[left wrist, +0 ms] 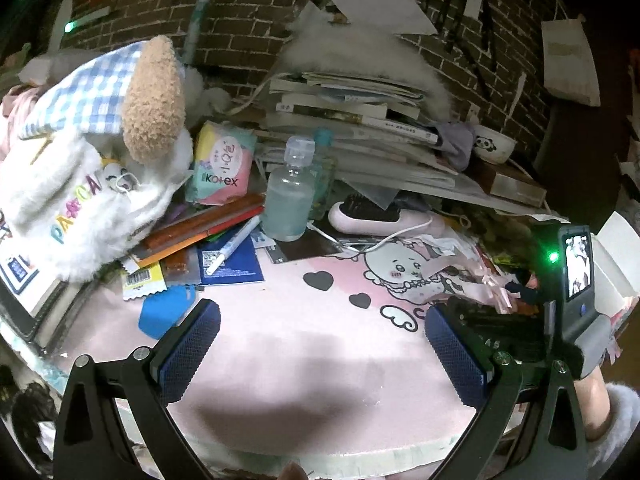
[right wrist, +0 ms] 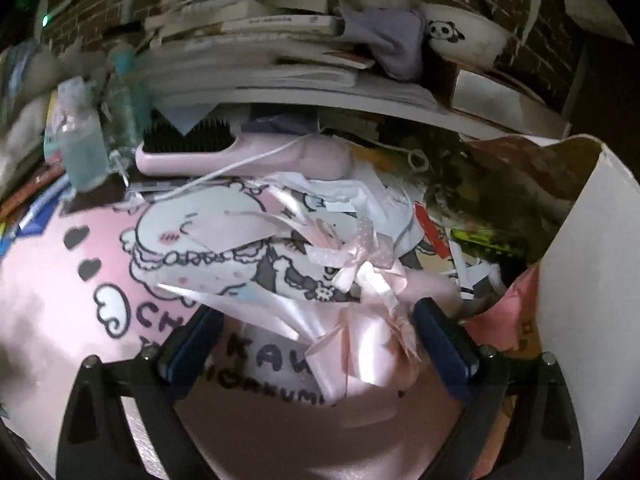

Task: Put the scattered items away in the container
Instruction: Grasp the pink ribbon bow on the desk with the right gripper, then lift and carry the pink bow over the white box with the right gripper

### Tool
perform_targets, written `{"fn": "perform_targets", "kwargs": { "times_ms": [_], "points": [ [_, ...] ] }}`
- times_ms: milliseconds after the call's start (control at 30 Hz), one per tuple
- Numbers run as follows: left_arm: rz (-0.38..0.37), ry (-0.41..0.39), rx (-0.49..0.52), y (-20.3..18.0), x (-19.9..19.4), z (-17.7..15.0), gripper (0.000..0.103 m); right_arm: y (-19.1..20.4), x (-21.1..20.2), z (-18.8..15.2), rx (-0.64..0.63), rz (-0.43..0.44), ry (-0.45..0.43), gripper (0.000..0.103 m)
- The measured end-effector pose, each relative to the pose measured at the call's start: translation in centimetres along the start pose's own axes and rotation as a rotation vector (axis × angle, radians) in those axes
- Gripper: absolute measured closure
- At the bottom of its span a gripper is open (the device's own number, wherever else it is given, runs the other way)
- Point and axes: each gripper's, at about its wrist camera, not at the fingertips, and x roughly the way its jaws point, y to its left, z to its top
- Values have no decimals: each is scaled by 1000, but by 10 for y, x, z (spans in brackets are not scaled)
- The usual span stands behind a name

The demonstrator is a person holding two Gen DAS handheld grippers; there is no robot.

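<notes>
At the near edge of the round pink desk mat [left wrist: 280, 360], the left gripper [left wrist: 320, 344] hovers with its blue textured pads spread wide and nothing between them; the bare mat under it is the one open stretch. At the mat's right side the right gripper [right wrist: 316, 340] is also wide open, its jaws straddling a crumpled bunch of glossy pink ribbon [right wrist: 360, 276] without clearly gripping it. Just right of that stands the white-walled container [right wrist: 592, 280], its opening facing the clutter, with paper scraps beside it. Farther in lie a pink hairbrush [left wrist: 376, 216] with black bristles, a frosted plastic bottle [left wrist: 288, 196] standing upright, a white pen [left wrist: 232, 248] on a blue booklet, and a soft Kotex pack [left wrist: 222, 168]. Fluffy white plush [left wrist: 80, 200] crowds the left edge; stacked books [left wrist: 352, 120] and a panda bowl [left wrist: 494, 144] line the far brick wall.
</notes>
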Motion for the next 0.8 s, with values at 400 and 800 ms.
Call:
{"fn": "perform_targets", "kwargs": {
  "times_ms": [400,800],
  "points": [
    [-13,13,3,-1,4,-2,1,6,-21,-7,-52,100,-38,67],
    [-17,15,21,-8,1,-2,1,26,-32,-15,-102,107,-99,31]
  ]
}}
